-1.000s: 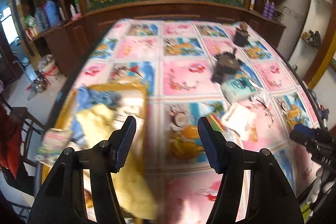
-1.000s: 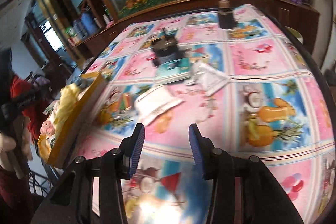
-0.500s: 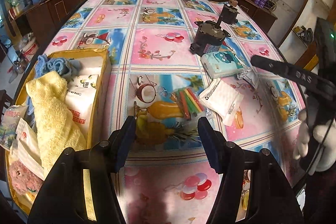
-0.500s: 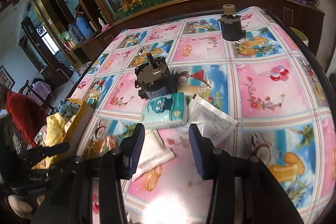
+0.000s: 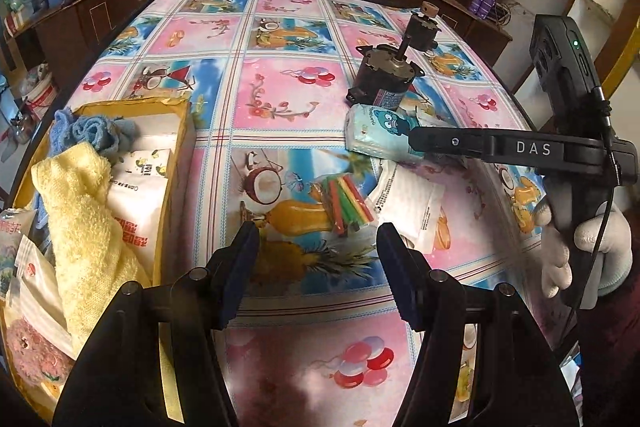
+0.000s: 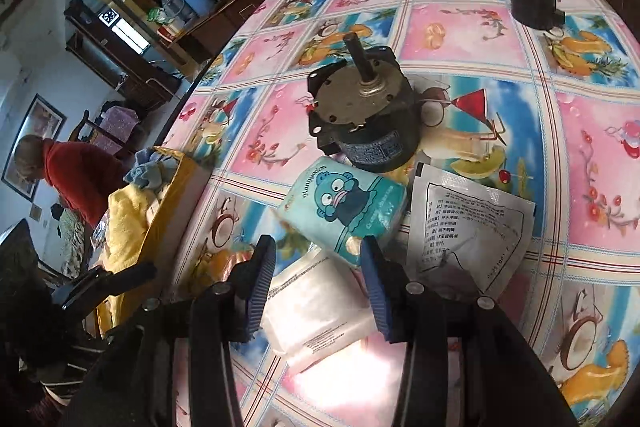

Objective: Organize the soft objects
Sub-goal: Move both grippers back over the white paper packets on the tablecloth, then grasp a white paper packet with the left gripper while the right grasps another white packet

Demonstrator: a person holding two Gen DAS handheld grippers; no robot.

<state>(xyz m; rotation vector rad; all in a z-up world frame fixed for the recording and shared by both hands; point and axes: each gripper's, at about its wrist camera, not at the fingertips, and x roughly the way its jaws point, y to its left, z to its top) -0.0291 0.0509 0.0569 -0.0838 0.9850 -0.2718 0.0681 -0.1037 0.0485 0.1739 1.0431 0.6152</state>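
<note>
- We find the pale blue soft tissue pack printed with a teal cartoon bear lying flat on the tabletop, just beyond the tips of the right gripper.
- We judge this pack light and compressible, with a slick plastic wrap; a pinch across its short width near the middle looks safest.
- The right gripper's jaws stand partly spread and hold nothing; the pack's near end lies between their tips in this view, untouched as far as we can tell.
- The left gripper hovers with jaws spread and empty, above the bare tabletop.
- A dark metal motor with an upright shaft sits touching or just behind the pack; hard and likely heavy, it limits any push forward.
- A white printed foil sachet lies beside the pack, and a translucent white wipes packet lies under the right jaws; either may be caught by mistake.
- The yellow cardboard box at the left already holds a yellow terry towel and a blue cloth.
</note>
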